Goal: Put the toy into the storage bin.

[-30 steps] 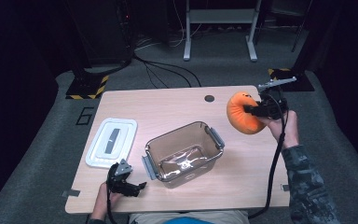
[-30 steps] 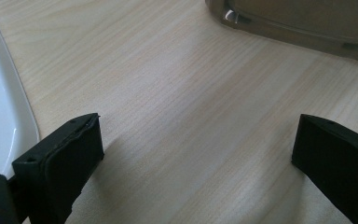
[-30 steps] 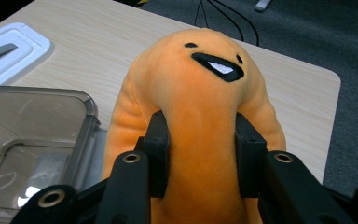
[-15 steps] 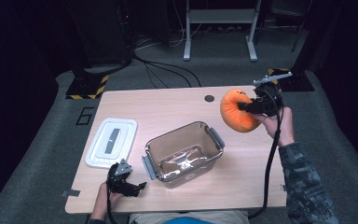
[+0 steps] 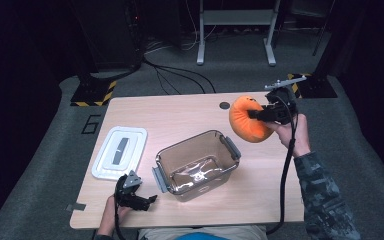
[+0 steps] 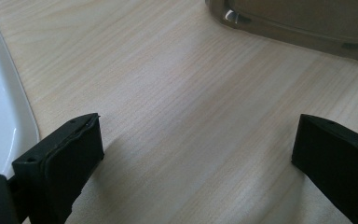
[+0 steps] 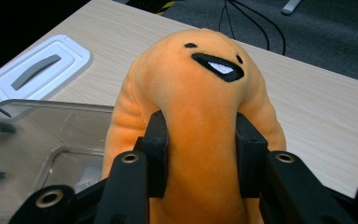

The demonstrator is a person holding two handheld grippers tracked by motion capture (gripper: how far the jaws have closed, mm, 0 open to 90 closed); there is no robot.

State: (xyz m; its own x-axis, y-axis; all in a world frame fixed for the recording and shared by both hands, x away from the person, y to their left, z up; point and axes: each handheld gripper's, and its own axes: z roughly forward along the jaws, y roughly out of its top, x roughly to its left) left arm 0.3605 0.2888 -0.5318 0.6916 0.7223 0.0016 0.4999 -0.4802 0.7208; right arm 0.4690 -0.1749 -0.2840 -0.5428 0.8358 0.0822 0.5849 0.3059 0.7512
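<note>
An orange plush toy [image 5: 249, 120] with a stitched black face [image 7: 216, 65] hangs above the table's far right part, and my right gripper [image 5: 260, 114] is shut on it; both black pads [image 7: 157, 140] dent its soft body. It hovers just right of a clear plastic container [image 5: 196, 164] that stands open at mid-table. My left gripper [image 5: 147, 201] rests near the table's front left edge, jaws wide apart with bare wood between them [image 6: 196, 154].
A white lid [image 5: 120, 151] with a grey handle lies flat left of the container. The table [image 5: 180, 117] has a round cable hole [image 5: 224, 105] at the back. Cables and a metal stand are on the dark floor beyond.
My right gripper has carried the plush toy leftward and a little higher, closer to the container. The left gripper has stayed where it was.
</note>
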